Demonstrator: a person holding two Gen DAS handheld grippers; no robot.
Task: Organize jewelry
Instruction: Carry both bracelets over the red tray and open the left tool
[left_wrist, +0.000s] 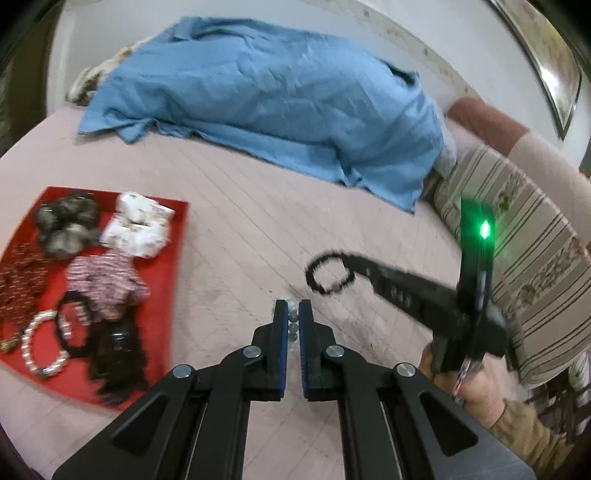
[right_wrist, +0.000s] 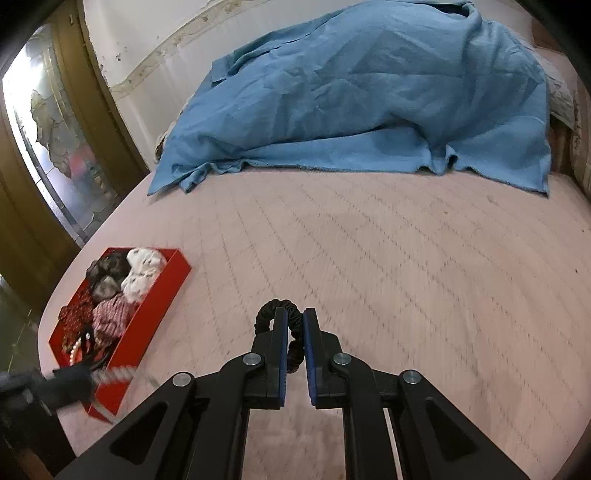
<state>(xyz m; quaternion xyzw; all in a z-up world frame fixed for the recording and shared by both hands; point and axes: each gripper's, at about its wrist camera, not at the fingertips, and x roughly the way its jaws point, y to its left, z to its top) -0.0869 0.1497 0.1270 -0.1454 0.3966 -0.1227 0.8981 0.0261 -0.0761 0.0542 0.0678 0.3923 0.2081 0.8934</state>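
Left wrist view shows left tongs (left_wrist: 291, 308) closed on a bead bracelet (left_wrist: 292, 325), right tongs (right_wrist: 294, 317) gripping a black scrunchie (right_wrist: 275, 308), red tray (left_wrist: 179, 236) lying far left, nearer the left.

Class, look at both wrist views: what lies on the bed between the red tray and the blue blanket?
Nothing: between the red tray and the blue blanket only bare pink bedcover shows. The right wrist view shows it best; the left wrist view agrees.

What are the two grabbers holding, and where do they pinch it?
The left gripper pinches a string of clear beads between its pads. The right gripper pinches a black scrunchie across one side of its loop.
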